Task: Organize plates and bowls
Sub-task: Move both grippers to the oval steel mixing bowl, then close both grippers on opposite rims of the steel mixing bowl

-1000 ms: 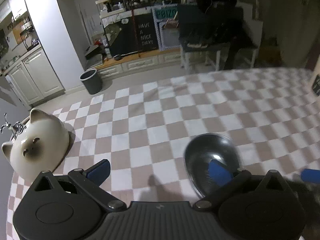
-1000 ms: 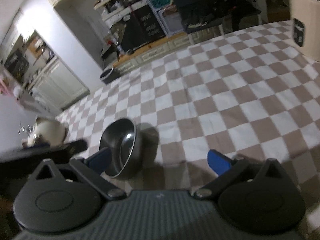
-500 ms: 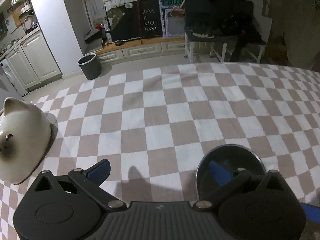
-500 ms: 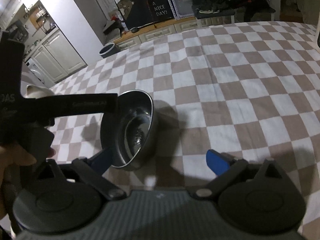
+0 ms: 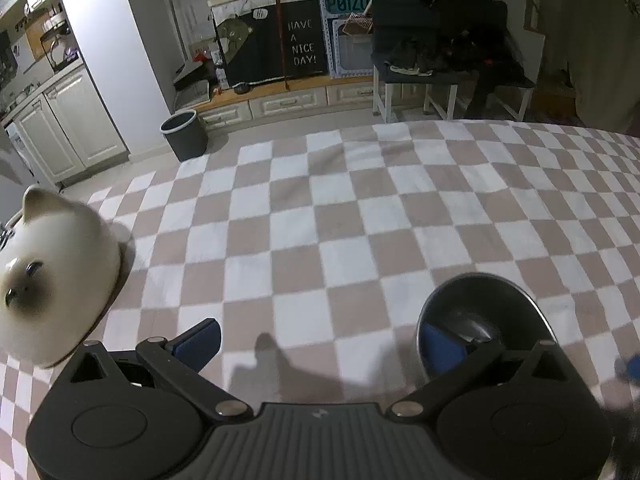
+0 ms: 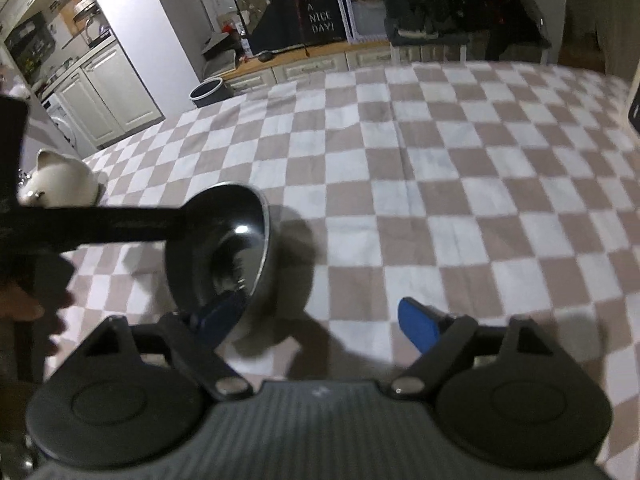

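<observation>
A dark metal bowl (image 5: 484, 312) sits on the checkered cloth, tilted in the right wrist view (image 6: 228, 240). My left gripper (image 5: 320, 340) is open, its right blue pad inside the bowl's near rim. My right gripper (image 6: 320, 316) is open, its left pad at the bowl's lower rim, its right pad over bare cloth. A cream cat-face bowl (image 5: 52, 276) lies upside down at the left, also seen far left in the right wrist view (image 6: 60, 180). The left gripper's finger (image 6: 100, 224) crosses the right wrist view up to the metal bowl.
The checkered cloth (image 5: 360, 208) covers the table. Beyond its far edge are a dark bin (image 5: 185, 134), white cabinets (image 5: 72, 128) and a bench (image 5: 448, 68). A box edge (image 6: 634, 108) stands at the table's far right.
Both grippers have closed in on the metal bowl. The right gripper's left pad now reaches the bowl's rim, and the bowl appears more tilted.
</observation>
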Motion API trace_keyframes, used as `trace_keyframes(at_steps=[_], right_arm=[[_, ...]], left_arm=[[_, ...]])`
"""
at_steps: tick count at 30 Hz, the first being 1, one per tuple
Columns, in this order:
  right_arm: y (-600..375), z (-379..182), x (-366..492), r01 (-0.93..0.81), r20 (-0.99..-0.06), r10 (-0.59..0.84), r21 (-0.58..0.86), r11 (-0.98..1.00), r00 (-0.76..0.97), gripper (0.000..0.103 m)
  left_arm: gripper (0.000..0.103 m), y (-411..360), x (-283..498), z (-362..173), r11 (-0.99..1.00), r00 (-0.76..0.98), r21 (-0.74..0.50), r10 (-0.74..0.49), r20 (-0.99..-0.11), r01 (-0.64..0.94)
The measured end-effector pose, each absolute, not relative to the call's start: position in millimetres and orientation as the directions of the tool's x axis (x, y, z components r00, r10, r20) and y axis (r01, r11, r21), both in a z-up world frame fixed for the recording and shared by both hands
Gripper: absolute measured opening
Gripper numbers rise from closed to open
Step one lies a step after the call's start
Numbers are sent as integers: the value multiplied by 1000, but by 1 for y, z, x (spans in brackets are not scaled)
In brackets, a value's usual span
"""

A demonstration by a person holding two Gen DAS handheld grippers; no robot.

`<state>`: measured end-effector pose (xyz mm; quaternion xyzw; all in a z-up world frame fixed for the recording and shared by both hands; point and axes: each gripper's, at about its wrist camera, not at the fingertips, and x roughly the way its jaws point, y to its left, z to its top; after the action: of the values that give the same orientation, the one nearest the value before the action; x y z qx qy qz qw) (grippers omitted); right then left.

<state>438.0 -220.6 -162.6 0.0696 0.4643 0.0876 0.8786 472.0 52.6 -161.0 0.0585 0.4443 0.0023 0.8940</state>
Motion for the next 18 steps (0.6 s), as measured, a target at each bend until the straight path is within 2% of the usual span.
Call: trace_keyframes(at_steps=[1, 2, 3, 4, 6, 9, 12, 16, 18], right_arm=[[-222, -162, 438, -84, -802, 211, 199, 976, 559, 88], [-223, -161, 439, -71, -802, 190, 183, 981, 567, 78], [-222, -162, 441, -56, -819, 141, 133, 990, 556, 67], [-223, -166, 443, -40, -834, 93, 85, 996, 545, 49], [-229, -174, 446, -4, -851, 62, 70, 998, 521, 48], [-242, -176, 448, 62, -850, 129, 187, 980, 511, 48], [-242, -162, 446, 47, -803, 211, 284, 958, 557, 48], [-227, -143, 438, -29, -729, 317, 378, 925, 606, 60], [-217, -140, 440, -60, -720, 337, 381, 923, 607, 62]], left_arm=[[103, 57, 469, -161, 993, 601, 110, 62, -797, 43], [103, 60, 466, -162, 991, 596, 131, 87, -798, 31], [103, 64, 463, -162, 988, 593, 154, 110, -798, 23], [103, 68, 460, -163, 986, 591, 167, 122, -797, 21], [103, 79, 453, -165, 988, 578, 155, 116, -808, 18], [103, 92, 443, -166, 994, 564, 112, 82, -822, 19], [103, 101, 438, -163, 998, 567, 65, 44, -822, 16], [103, 104, 436, -159, 1000, 576, 12, 1, -817, 15], [103, 100, 437, -159, 1000, 578, 9, -6, -816, 23]])
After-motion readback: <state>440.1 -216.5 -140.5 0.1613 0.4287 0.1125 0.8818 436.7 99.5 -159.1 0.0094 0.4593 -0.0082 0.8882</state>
